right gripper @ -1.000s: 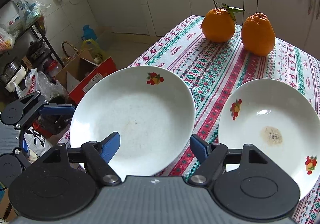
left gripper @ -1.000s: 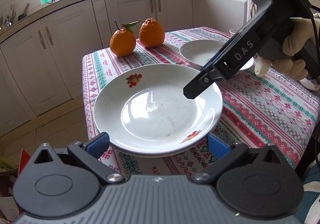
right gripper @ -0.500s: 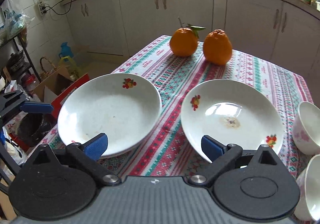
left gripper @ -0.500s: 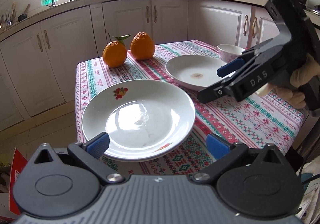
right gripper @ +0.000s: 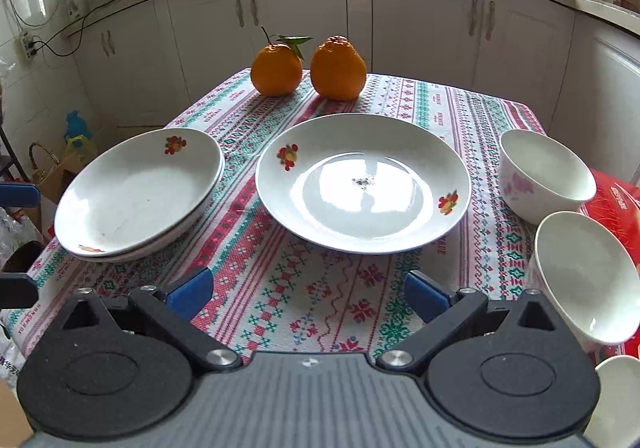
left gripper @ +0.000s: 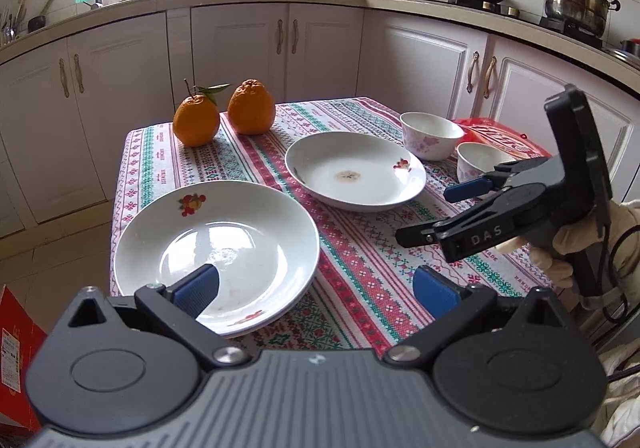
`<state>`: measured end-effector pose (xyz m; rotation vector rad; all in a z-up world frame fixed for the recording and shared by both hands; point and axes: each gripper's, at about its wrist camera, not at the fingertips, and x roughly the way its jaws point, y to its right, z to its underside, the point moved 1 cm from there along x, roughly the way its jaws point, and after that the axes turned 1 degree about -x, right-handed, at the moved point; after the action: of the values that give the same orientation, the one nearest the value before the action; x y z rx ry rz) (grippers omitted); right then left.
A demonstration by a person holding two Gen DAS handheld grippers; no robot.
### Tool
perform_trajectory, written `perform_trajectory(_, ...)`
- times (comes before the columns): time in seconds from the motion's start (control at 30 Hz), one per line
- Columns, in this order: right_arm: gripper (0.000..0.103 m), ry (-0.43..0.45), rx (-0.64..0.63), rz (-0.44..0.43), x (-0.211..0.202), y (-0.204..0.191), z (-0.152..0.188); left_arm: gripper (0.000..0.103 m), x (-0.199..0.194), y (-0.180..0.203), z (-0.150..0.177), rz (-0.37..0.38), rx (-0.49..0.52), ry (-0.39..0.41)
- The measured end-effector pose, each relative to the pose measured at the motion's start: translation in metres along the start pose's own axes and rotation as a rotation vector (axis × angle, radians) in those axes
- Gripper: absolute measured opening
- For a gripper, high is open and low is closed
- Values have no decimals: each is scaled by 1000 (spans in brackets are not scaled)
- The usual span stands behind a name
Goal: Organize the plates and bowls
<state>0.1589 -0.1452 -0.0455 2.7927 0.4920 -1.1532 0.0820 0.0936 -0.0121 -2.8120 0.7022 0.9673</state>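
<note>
A stack of two white plates [left gripper: 216, 248] [right gripper: 136, 191] sits at the table's left front corner. A single white plate [left gripper: 356, 169] [right gripper: 360, 179] with a dark spot lies in the middle. Two white floral bowls stand at the right: a far one [left gripper: 430, 133] [right gripper: 544, 173] and a near one [left gripper: 478, 159] [right gripper: 584, 272]. My left gripper [left gripper: 316, 288] is open and empty, just in front of the stack. My right gripper [right gripper: 306, 294] [left gripper: 432, 215] is open and empty, held above the cloth in front of the single plate.
Two oranges [left gripper: 224, 113] [right gripper: 310, 65] stand at the table's far edge. A red bag [right gripper: 616, 203] lies by the bowls. A third white bowl's rim [right gripper: 616, 396] shows at the lower right. White cabinets ring the table; a red box [left gripper: 16, 348] is on the floor at left.
Both grippers have pulled back and up from the stacked plates. The right gripper has swung right, away from over the stack, and now faces the single plate. The bowls have come into view.
</note>
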Motion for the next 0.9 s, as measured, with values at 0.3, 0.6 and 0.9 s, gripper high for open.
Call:
perform_trajectory(0.3, 103, -30, 17, 101, 17, 10, 17, 102, 13, 22, -22, -51, 48, 13)
perform_trajectory(0.6, 103, -51, 29, 118, 27, 16, 19, 102, 42, 20, -38, -29, 74, -31)
perform_trajectory(0.9, 103, -9, 62, 152, 38, 21, 14, 102, 76, -2, -65, 0, 101, -65)
